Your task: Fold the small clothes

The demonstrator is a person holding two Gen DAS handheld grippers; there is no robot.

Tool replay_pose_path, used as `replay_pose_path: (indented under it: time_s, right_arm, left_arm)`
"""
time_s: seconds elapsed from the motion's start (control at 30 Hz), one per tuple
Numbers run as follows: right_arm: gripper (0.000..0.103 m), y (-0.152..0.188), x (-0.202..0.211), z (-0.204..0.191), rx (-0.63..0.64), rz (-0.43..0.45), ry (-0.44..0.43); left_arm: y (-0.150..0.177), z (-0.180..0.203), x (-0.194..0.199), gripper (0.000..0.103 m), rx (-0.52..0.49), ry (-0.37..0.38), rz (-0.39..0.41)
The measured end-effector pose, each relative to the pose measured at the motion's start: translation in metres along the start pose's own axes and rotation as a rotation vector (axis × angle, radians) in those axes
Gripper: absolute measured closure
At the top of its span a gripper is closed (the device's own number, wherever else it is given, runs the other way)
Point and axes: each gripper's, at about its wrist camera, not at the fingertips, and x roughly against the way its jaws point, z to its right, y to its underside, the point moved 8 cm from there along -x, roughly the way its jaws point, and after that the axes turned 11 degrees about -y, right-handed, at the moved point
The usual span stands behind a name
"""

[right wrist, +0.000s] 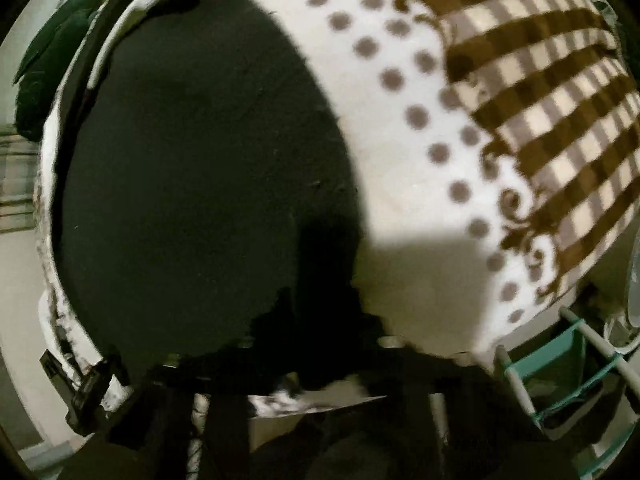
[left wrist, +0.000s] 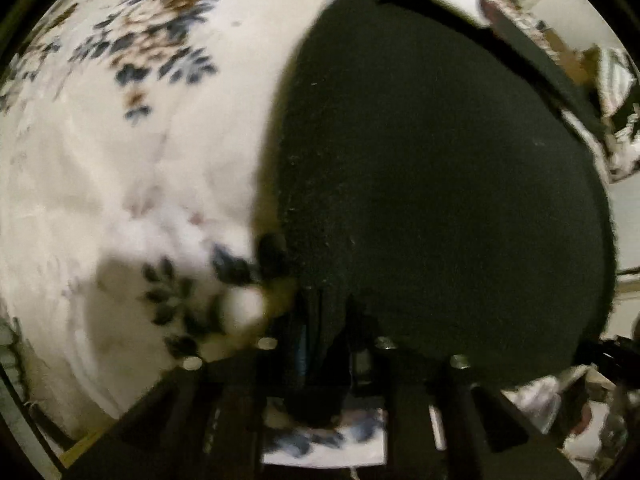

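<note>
1. Left wrist view: floral bedspread [left wrist: 120, 152] beneath; dark garment [left wrist: 440, 180] hangs over it.
2. Garment looks soft, light — pinch its edges.
3. Left hand-held gripper [left wrist: 320, 340] and right hand-held gripper [right wrist: 316, 320] seemingly clenched on garment's near edge.

Both wrist cameras sit very close over one dark garment [left wrist: 440, 184], looking down and forward along their tools. The left view holds it right of a floral sheet [left wrist: 132, 152]; the right view holds the garment [right wrist: 200, 168] left of a dotted, checked blanket [right wrist: 460, 128].

Black garment [left wrist: 440, 180], white bedsheet [left wrist: 140, 140] with blue-brown flowers, white blanket [right wrist: 400, 120] with grey dots, brown checks
</note>
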Motion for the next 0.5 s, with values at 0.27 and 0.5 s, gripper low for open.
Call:
replay_pose_path:
  time_s: [0.27,0.5]
  right_arm:
    - [0.089,-0.001,0.059,-0.057,0.000,0.036,-0.170]
    - [0.089,-0.051,0.138,-0.135,0.050,0.115,-0.302]
  left_arm:
    - [-0.045,0.008,0.080,0.093,0.109,0.184,0.096]
    - [-0.118,0.008,0.141,0.094,0.192,0.313,0.185]
